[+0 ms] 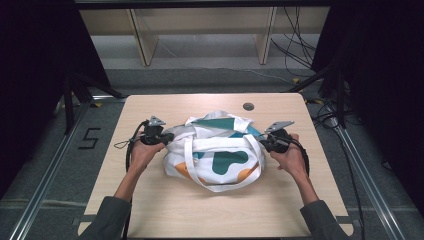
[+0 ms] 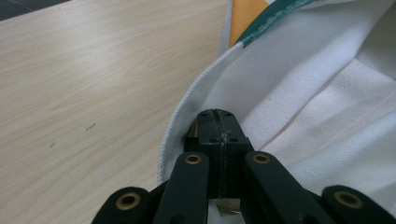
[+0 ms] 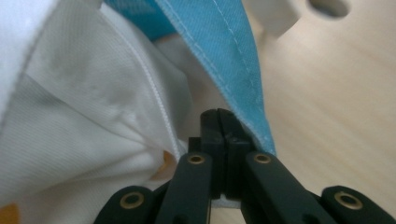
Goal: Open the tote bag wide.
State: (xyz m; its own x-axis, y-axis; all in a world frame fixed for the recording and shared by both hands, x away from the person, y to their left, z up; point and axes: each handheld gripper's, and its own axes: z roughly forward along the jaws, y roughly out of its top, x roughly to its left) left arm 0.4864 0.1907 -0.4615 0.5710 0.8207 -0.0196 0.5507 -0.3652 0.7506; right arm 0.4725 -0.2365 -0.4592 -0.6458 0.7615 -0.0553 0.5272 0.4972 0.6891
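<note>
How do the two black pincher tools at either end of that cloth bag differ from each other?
The left gripper sits at the bag's left end, beside its white hemmed edge; the right gripper sits at the right end, against a blue panel. The left gripper's grey plate stands short and upright, while the right gripper's grey plate slants long and flat. Both have jaws pressed together, seemingly pinching fabric, and each is held by one hand.

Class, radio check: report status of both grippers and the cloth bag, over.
Left gripper shut on white cloth tote bag at its left edge. Right gripper shut on its right edge. Bag resting on light wooden table. Nothing in the way.
</note>
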